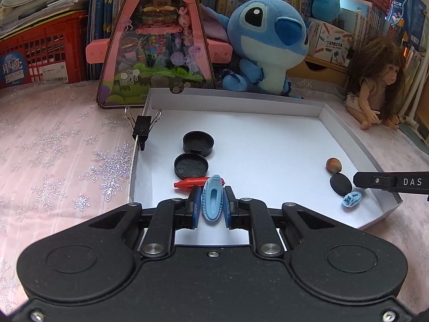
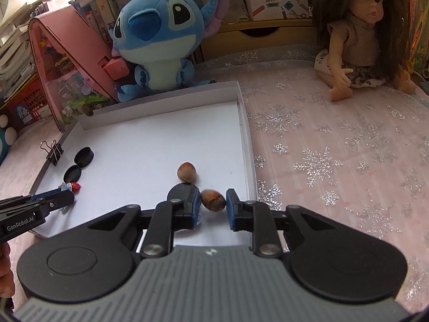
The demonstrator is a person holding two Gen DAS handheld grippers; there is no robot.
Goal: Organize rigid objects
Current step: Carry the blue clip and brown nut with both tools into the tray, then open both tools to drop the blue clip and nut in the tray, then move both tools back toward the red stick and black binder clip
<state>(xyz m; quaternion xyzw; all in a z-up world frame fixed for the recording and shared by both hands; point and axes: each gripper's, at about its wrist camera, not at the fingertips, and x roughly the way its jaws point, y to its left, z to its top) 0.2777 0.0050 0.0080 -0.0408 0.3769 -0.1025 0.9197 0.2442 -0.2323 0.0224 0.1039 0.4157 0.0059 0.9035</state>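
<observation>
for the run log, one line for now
left tool: shut on blue clip | right tool: blurred hazelnut between pads | over white tray

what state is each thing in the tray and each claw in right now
left claw: shut on blue clip
right claw: open, hazelnut blurred between its pads
binder clip: clamped on the tray wall
two black lids: lying hollow side up
second hazelnut: resting on tray floor
</observation>
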